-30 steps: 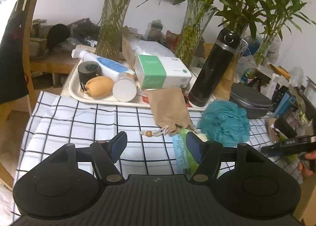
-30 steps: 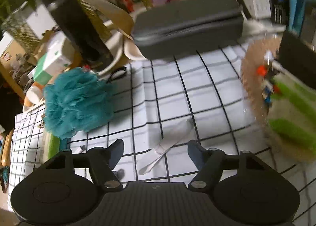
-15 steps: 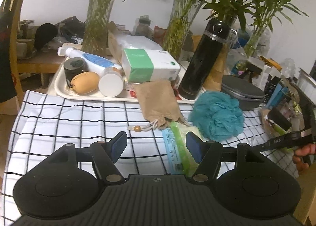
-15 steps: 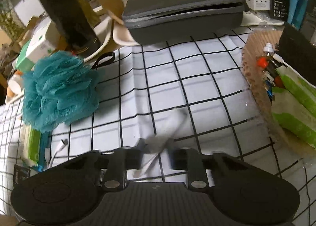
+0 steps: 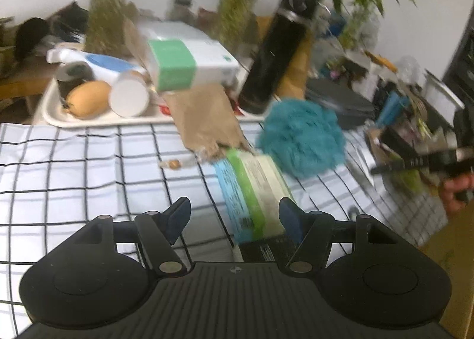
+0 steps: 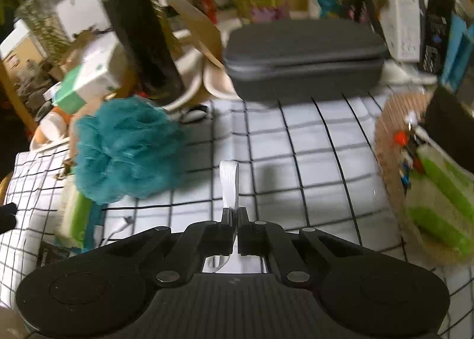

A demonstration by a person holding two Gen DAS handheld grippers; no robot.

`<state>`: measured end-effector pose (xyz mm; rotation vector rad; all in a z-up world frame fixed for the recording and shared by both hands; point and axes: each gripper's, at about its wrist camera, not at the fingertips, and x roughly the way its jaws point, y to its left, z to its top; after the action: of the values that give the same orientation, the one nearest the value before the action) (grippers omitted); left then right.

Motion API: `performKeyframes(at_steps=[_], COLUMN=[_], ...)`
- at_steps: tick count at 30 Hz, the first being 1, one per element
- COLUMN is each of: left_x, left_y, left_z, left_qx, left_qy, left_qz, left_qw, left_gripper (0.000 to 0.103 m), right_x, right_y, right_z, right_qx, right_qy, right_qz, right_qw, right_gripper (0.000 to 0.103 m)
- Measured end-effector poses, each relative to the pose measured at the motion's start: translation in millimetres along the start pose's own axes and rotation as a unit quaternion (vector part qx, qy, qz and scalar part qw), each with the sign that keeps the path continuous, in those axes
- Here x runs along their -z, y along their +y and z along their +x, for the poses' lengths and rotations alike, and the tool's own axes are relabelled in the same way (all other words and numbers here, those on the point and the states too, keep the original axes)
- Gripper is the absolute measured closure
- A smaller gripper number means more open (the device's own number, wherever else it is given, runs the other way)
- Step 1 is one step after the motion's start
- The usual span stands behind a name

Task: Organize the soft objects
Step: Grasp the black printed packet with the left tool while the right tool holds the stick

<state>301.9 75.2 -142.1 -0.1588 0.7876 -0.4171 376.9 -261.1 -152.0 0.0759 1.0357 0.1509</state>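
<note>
between the pinched fingers of the right gripper point(image 6: 235, 214) sits a white strap loop point(image 6: 228, 182), clamped so that its folded end stands up just past the fingertips, lifted above the checked tablecloth point(image 6: 296, 161). just left of it lies the teal bath pouf point(image 6: 124, 146), resting on the cloth with its near edge over a green and blue wipes pack point(image 6: 77, 214). behind the strap, well apart, a grey zip case point(image 6: 302, 57) lies at the back edge of the cloth, and to the right a round woven mat point(image 6: 388, 131) carries green-striped packets point(image 6: 438, 205).

the left gripper point(image 5: 234, 217) hangs wide apart and holds nothing; its 2 fingers straddle the near end of the wipes pack point(image 5: 251, 188), the right finger just beside the pack's edge. beyond the pack a brown drawstring pouch point(image 5: 204, 120) lies half on the cloth, half on a cream tray point(image 5: 56, 120), and the pouf point(image 5: 302, 137) sits just right of the pouch. on the tray stand a black flask point(image 5: 275, 54) and a green and white tissue box point(image 5: 189, 63). the left view is blurred.
</note>
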Motion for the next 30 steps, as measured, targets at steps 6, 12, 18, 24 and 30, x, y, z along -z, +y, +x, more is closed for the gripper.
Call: performKeyframes(at_steps=[6,12,18,24,30], left_x=[5.0,8.3,8.3,8.7,7.3], left_y=[2.2,1.2,-5.3,-12.7,-19.1], left_z=[11.2,10.2,9.7,22.7,33.5], left_qx=[0.040,0.045,0.061,0.090,0.126], left_qy=[0.049,0.072,0.082,0.093,0.105], left_qz=[0.007,0.031,0.113,0.183,0.224], left_qw=[0.9980,0.9959,0.9884,0.9745,0.9607], left_gripper=[0.038,0.038,0.038,0.038,0.038], right_x=[-5.1,-10.6,-10.8,-11.1,-13.6], right_y=[12.0,14.6,21.3,22.4,23.0], right_z=[-22.6,-30.9,-37.6,-43.6,-45.9], right_qx=[-0.025,-0.041,-0.065,-0.073,-0.080], right_qy=[-0.024,-0.036,-0.042,-0.049,-0.053], right_qz=[-0.019,-0.020,-0.031,-0.034,-0.033], right_qw=[0.999,0.998,0.997,0.996,0.995], right_gripper=[0.098,0.098,0.098,0.098,0.098])
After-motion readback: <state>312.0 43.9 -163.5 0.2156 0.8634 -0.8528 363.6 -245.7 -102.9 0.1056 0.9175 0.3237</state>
